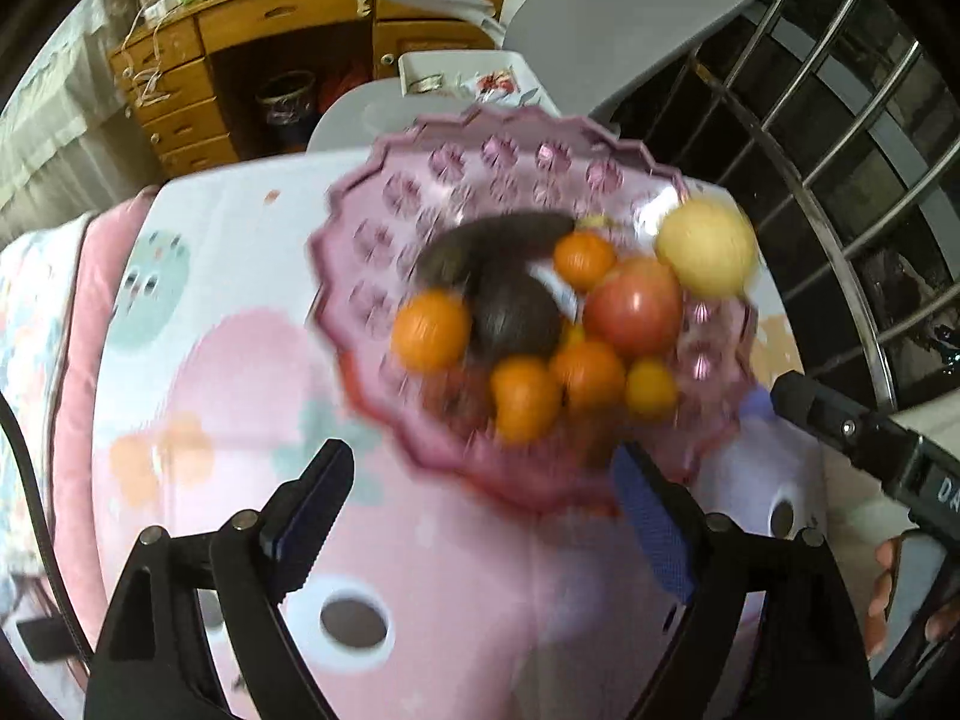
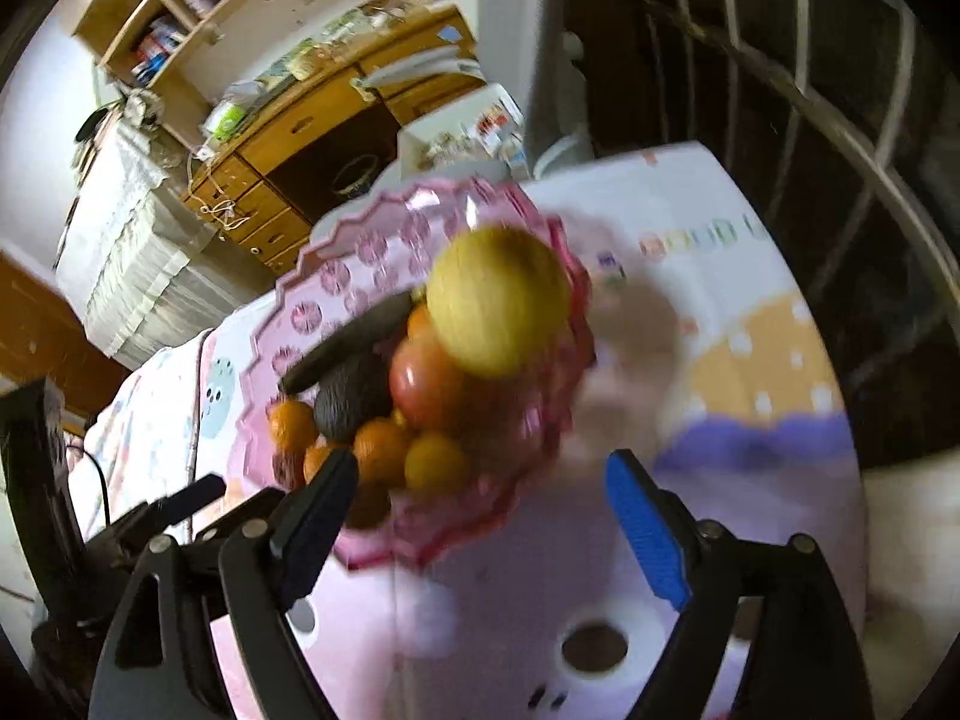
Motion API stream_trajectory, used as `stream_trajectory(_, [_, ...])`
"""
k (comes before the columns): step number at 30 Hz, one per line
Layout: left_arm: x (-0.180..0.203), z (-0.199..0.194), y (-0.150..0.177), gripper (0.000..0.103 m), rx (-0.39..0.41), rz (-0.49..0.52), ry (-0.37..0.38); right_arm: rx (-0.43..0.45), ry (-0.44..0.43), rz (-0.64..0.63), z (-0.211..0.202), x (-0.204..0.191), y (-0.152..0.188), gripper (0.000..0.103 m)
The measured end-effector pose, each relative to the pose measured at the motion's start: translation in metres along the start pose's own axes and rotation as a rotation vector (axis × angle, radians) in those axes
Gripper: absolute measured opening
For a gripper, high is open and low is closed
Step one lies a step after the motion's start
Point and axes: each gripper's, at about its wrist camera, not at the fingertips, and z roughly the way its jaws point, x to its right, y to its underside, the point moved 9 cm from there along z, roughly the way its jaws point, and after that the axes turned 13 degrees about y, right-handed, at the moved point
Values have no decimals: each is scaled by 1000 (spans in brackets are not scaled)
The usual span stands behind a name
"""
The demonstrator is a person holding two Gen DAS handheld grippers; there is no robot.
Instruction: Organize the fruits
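Note:
A pink scalloped fruit bowl (image 1: 384, 228) stands on a pastel patterned cloth. It holds several oranges (image 1: 429, 330), a red apple (image 1: 633, 309), a yellow pear (image 1: 708, 249), a dark avocado (image 1: 516, 315) and a dark long fruit (image 1: 492, 240). My left gripper (image 1: 483, 474) is open and empty, just in front of the bowl's near rim. My right gripper (image 2: 480, 480) is open and empty, also near the bowl (image 2: 336, 276); the pear (image 2: 498, 300) sits at the bowl's right side. The right gripper's body shows in the left wrist view (image 1: 864, 438).
The cloth-covered table (image 1: 240, 360) ends at a metal railing (image 1: 840, 180) on the right. A wooden desk with drawers (image 1: 252, 48) and a grey chair (image 1: 600, 12) stand behind. A white tray (image 1: 468, 75) of small items sits beyond the bowl.

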Motion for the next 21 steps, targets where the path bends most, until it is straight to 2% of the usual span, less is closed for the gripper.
stream_trajectory(9, [-19, -42, 92, 87, -42, -86, 33, -69, 62, 4, -21, 1, 89, 89])
stream_trajectory(16, [-27, -94, 148, 87, -29, -46, 46, -75, 46, -6, -58, -25, 161, 93])
stream_trajectory(19, [-28, -120, 170, 87, -57, -46, 52, -74, 30, -25, -77, -39, 188, 94])
stream_trajectory(21, [-26, -137, 177, 89, -52, -35, 43, -67, 15, -47, -94, -49, 202, 95])
